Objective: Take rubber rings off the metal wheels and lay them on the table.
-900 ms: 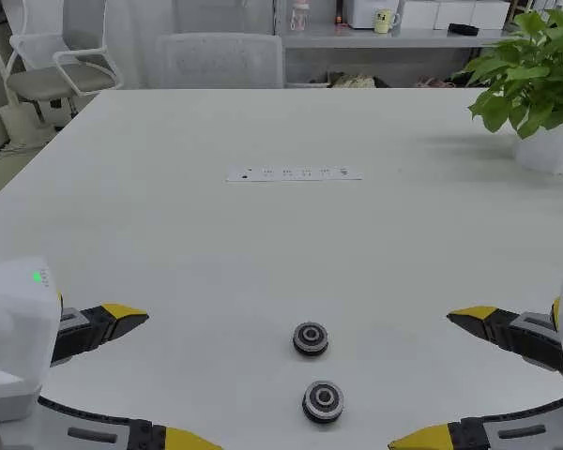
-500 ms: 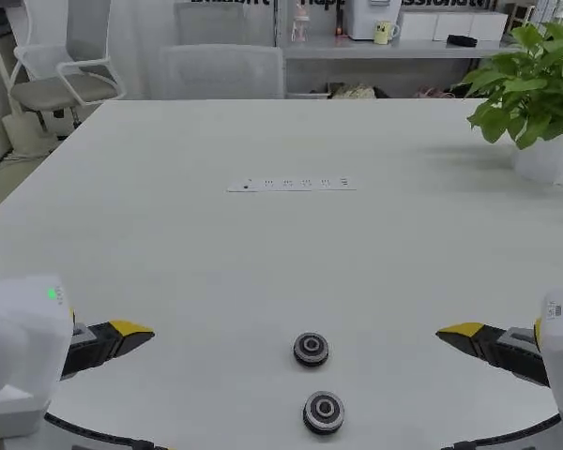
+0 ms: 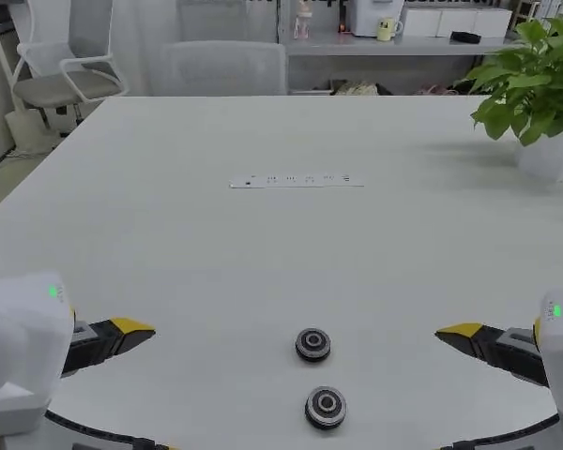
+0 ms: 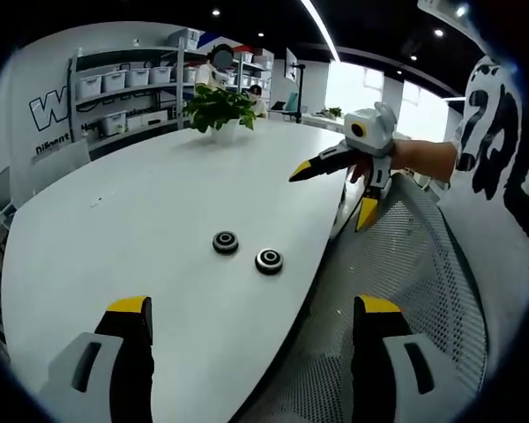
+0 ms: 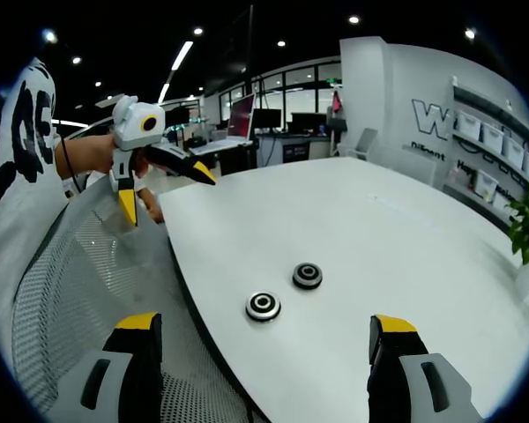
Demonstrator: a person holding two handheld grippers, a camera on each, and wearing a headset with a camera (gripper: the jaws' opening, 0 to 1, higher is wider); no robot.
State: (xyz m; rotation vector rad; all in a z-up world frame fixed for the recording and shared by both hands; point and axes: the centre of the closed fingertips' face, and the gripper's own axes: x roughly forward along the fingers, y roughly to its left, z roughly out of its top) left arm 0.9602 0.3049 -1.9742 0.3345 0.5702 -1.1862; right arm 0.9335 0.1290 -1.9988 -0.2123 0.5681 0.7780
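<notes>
— Between left gripper [image 4: 252, 304] and right gripper [image 5: 264, 322], on the table [image 3: 263, 262], lay the nearer wheel [image 3: 326, 407] and farther wheel [image 3: 312, 344]; jaws?
— Both gaped wide, empty; best was pinning one hub, peeling its rubber ring [image 3: 309, 408].

Large "W" on wall [image 5: 428, 115]; smaller wording beneath illegible. Shirt [image 4: 498, 132] print partial, unreadable.

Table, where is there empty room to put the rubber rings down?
Big bare patch between the white strip and the far wheel. More bare table on either side of both wheels. It is tight between that wheel and the near wheel; the plant crowds the far right corner.
</notes>
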